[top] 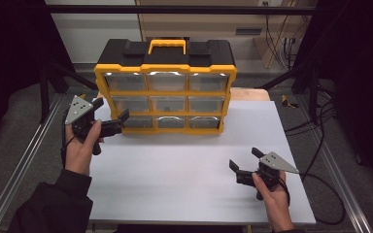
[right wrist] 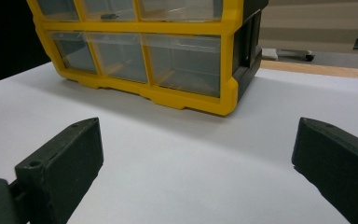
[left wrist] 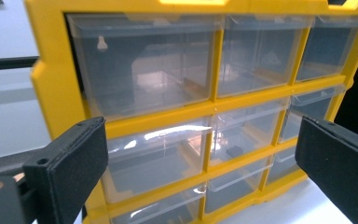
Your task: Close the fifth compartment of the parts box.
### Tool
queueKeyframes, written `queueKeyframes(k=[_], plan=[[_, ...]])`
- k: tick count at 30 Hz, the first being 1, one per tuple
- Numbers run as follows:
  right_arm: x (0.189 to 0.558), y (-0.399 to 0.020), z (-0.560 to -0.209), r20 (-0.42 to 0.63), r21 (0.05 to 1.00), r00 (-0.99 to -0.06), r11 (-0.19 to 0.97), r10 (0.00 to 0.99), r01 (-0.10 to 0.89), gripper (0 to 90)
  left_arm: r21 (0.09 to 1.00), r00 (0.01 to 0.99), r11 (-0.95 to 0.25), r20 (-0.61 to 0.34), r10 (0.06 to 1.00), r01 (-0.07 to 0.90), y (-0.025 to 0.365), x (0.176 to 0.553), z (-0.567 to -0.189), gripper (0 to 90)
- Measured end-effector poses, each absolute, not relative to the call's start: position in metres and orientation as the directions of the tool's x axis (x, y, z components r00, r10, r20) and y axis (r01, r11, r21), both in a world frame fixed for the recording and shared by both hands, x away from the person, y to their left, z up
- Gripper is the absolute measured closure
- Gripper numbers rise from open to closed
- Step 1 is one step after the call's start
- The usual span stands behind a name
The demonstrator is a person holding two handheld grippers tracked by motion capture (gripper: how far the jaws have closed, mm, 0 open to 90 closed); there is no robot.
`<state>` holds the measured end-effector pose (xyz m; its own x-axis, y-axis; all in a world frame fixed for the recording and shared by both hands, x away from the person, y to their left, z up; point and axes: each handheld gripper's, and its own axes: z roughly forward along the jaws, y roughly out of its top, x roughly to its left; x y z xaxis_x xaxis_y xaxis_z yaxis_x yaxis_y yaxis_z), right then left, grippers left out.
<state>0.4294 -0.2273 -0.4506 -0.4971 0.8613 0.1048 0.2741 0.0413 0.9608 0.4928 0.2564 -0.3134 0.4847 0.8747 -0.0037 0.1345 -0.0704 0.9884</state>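
Observation:
A yellow and black drawer organizer [top: 165,92] with a yellow handle stands upright at the back of the white table [top: 184,170]. It has three rows of three clear plastic drawers [left wrist: 144,70], all closed. My left gripper [top: 110,115] is open, close in front of the organizer's left column [left wrist: 154,154], nothing between its jaws. A small dark item [left wrist: 235,150] lies inside the middle drawer. My right gripper [top: 243,158] is open and held low over the table's front right, well apart from the organizer [right wrist: 168,60].
A wooden board [top: 250,93] lies behind the organizer's right side. Metal rails [top: 24,160] run along both table sides, and cables [top: 320,141] trail on the floor at the right. Bare white tabletop lies between the organizer and the front edge.

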Motion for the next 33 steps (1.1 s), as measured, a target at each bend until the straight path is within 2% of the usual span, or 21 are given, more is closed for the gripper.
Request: queueKeyframes(k=[17, 33], plan=[[0.428, -0.227, -0.450, 0.106, 0.961, -0.496, 0.041, 0.862, 0.275, 2.4, 0.992, 0.459, -0.019, -0.042, 0.888, 0.127, 0.292, 0.486, -0.306, 2.2], [0.428, -0.227, -0.450, 0.116, 0.960, -0.502, 0.033, 0.857, 0.278, 2.4, 0.993, 0.469, -0.014, -0.042, 0.882, 0.115, 0.305, 0.480, -0.308, 1.1]])
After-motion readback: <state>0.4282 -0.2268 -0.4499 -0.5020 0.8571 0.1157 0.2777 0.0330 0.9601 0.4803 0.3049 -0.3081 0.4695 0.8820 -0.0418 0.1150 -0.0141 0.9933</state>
